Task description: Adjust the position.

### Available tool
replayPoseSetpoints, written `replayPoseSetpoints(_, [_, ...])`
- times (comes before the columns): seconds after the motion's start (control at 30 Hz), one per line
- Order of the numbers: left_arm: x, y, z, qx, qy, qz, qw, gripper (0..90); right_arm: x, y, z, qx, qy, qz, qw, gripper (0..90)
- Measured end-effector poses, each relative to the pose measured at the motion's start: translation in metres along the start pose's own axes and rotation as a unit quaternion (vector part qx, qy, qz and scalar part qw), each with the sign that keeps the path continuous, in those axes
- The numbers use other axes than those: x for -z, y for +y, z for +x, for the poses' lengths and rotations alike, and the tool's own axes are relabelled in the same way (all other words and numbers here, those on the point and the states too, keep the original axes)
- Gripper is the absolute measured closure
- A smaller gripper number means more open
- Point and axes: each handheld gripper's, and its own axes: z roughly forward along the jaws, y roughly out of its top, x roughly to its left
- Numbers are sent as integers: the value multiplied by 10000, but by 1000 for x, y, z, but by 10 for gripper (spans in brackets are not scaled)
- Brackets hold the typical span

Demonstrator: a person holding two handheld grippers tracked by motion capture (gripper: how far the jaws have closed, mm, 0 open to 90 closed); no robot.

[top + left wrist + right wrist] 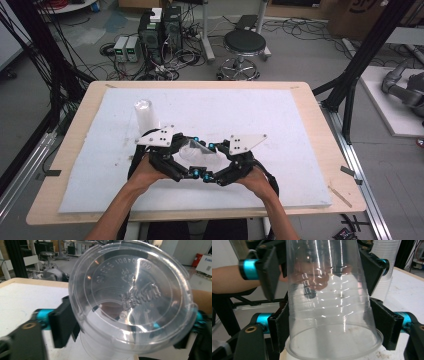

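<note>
I see both tools meeting over the near middle of the white table [300, 150], each pinching one clear plastic cup [192, 150] lying sideways between them: left tool [186, 156] clamps near its base, right tool [216, 159] near its rim. Beyond the cup, a stack of cups [145, 114] stands upright.

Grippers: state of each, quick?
Left gripper: shut on the clear cup, near its base.
Right gripper: shut on the same cup, near its rim.
</note>
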Motion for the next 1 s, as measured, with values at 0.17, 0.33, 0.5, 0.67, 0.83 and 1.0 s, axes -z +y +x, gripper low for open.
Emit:
replayPoseSetpoints(0.17, [2, 1, 0, 22, -1, -125, 9999, 87, 1, 0, -1, -19, -30, -3, 10000, 253])
replayPoseSetpoints(0.33, [5, 1, -1, -1, -51, -129, 9999, 73, 2, -1, -1, -28, -41, -5, 10000, 253])
replayPoseSetpoints(0.5, [11, 1, -1, 26, -18, -155, 9999, 73, 3, -1, -1, -45, -50, -2, 10000, 253])
replayPoseSetpoints(0.67, [25, 1, -2, -8, 82, 15, 10000, 73, 5, 0, -1, -3, -116, 83, 9999, 252])
replayPoseSetpoints(0.83, [44, 2, -4, -12, 297, 269, 9992, 73, 7, 3, -2, -39, -186, 237, 9995, 252])
replayPoseSetpoints(1.0, [58, 6, -5, -33, 450, 524, 9976, 73, 8, 11, -3, 1, -233, 442, 9988, 252])
